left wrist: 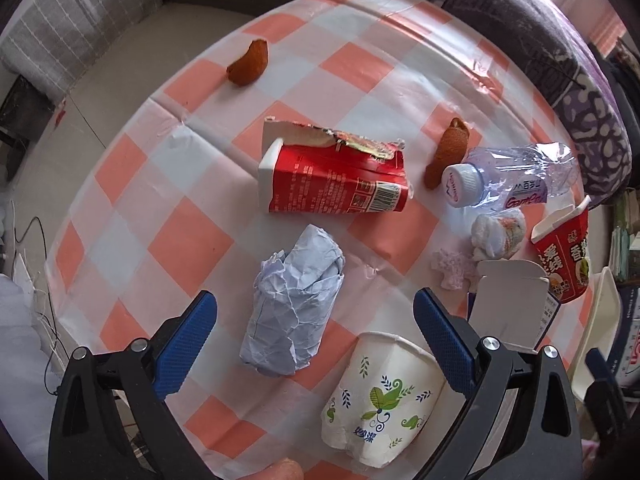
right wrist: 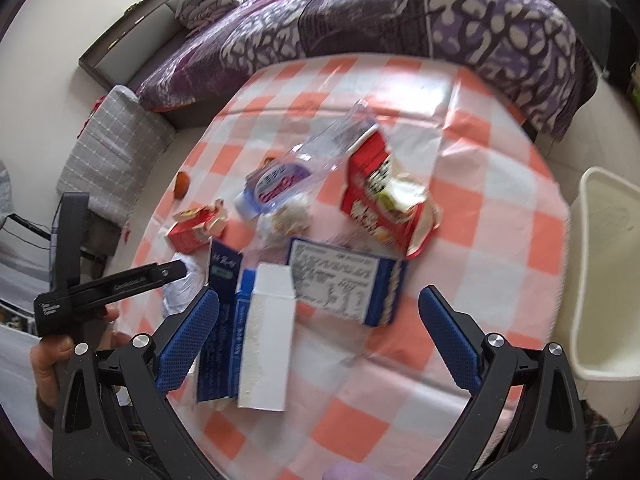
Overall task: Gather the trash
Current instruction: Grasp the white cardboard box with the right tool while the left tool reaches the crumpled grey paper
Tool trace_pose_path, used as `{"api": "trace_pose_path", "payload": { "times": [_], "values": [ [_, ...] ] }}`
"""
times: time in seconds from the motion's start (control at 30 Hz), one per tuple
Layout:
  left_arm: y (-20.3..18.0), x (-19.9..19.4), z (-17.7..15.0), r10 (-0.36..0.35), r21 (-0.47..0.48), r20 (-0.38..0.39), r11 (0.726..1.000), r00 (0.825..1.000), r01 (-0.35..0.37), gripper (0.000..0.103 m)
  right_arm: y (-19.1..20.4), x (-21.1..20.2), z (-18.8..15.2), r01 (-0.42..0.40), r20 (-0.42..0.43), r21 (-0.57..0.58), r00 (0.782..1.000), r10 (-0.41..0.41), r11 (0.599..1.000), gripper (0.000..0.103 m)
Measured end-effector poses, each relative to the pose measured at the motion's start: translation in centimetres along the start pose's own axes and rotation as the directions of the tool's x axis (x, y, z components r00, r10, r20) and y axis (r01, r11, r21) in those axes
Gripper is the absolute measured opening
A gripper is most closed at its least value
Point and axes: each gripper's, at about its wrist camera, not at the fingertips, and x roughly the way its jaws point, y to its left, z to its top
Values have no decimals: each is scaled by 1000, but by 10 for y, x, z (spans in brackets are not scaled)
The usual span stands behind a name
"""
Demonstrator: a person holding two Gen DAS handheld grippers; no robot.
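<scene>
Hovering my left gripper (left wrist: 316, 328) over the checked tablecloth (left wrist: 192, 240), I keep its blue fingers spread wide with nothing between them, framing the crumpled pale-blue paper ball (left wrist: 294, 306) at lower centre of the left view. I judge that is the piece I am lining up, since it lies squarely in the gap. A leaf-printed paper cup (left wrist: 380, 398) lies on its side just right of it, with blue characters I cannot read. Above, mid-frame, the torn red carton (left wrist: 334, 176) shows a barcode; at right the crushed clear bottle (left wrist: 516, 176) carries a purple label reading something like "Gant" (the rest is cut off). Two orange peel scraps (left wrist: 249, 64) sit well apart towards the top.

My right gripper (right wrist: 320, 336) is likewise released and empty, held above a white-and-blue box (right wrist: 264, 336) at lower centre of the right view, whose print is blurred. A red noodle cup (right wrist: 384, 204) with Chinese characters lies mid-frame. The white bin (right wrist: 600, 280) stands at the right edge beside the table, which is probably why the rubbish on that side is mine to carry.
</scene>
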Motion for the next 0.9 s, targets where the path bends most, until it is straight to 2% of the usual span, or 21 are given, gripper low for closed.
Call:
{"api": "trace_pose_path", "payload": {
  "times": [0.13, 0.3, 0.4, 0.47, 0.53, 0.57, 0.7, 0.77, 0.87, 0.9],
  "values": [
    [9, 10, 1, -2, -9, -21, 1000, 1000, 2, 96, 19, 26, -8, -57, -126, 44, 990, 62, 997, 96],
    [14, 13, 2, -45, -23, -44, 999, 998, 44, 96, 43, 46, -7, -51, -154, 27, 987, 55, 998, 96],
    [21, 13, 3, -62, -36, -54, 998, 997, 60, 96, 36, 69, -10, -41, -208, 67, 977, 54, 997, 96],
    [27, 16, 2, -75, -47, -66, 996, 995, 72, 95, 30, 84, -15, -62, -248, 101, 965, 86, 993, 95],
    [33, 18, 3, -96, -64, -84, 994, 992, 91, 94, 27, 95, -20, -80, -275, 117, 955, 110, 990, 88],
    [36, 22, 6, -109, -71, -90, 992, 990, 103, 93, 26, 99, -23, -87, -287, 120, 951, 118, 989, 76],
    [43, 23, 3, -136, -75, -102, 989, 985, 129, 84, 22, 104, -29, -118, -271, 127, 951, 149, 985, 50],
    [49, 29, -1, -136, -70, -114, 989, 984, 128, 81, 19, 103, -30, -143, -265, 151, 947, 179, 978, 49],
    [48, 36, -6, -103, -48, -123, 994, 987, 98, 73, 17, 102, -33, -141, -255, 150, 951, 176, 979, 47],
    [46, 35, -7, -85, -31, -116, 996, 990, 82, 65, 17, 99, -33, -139, -253, 148, 952, 174, 979, 46]
  ]
}}
